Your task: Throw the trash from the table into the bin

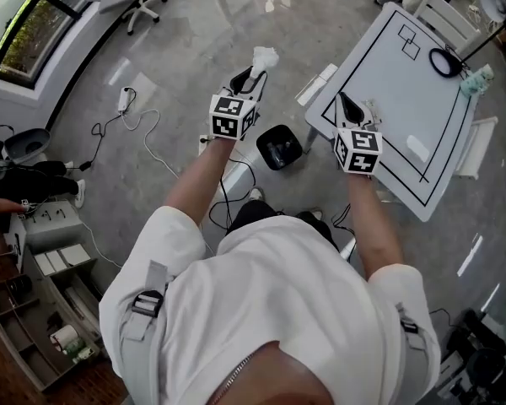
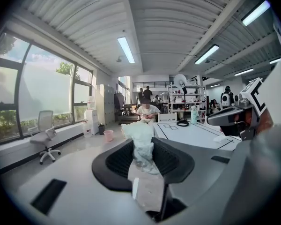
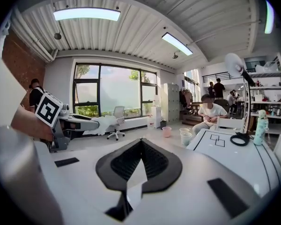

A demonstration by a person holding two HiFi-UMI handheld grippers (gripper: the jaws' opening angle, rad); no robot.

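In the head view my left gripper (image 1: 251,78) is held over the floor, left of the table, shut on a crumpled white tissue (image 1: 264,57) that sticks out past its tips. The left gripper view shows the same tissue (image 2: 141,144) pinched between the black pads of the left gripper (image 2: 143,146). A small black bin (image 1: 278,148) stands on the floor below and between both hands. My right gripper (image 1: 347,101) is shut and empty at the near left corner of the white table (image 1: 405,99). The right gripper (image 3: 141,144) shows its pads closed together.
On the table lie a black ring (image 1: 445,62), a pale bottle (image 1: 476,78) and a white scrap (image 1: 417,148). White chairs (image 1: 476,146) flank the table. A cable (image 1: 143,133) runs over the floor at left. Pink and pale buckets (image 3: 166,131) stand farther off, and a seated person (image 3: 210,114) is behind.
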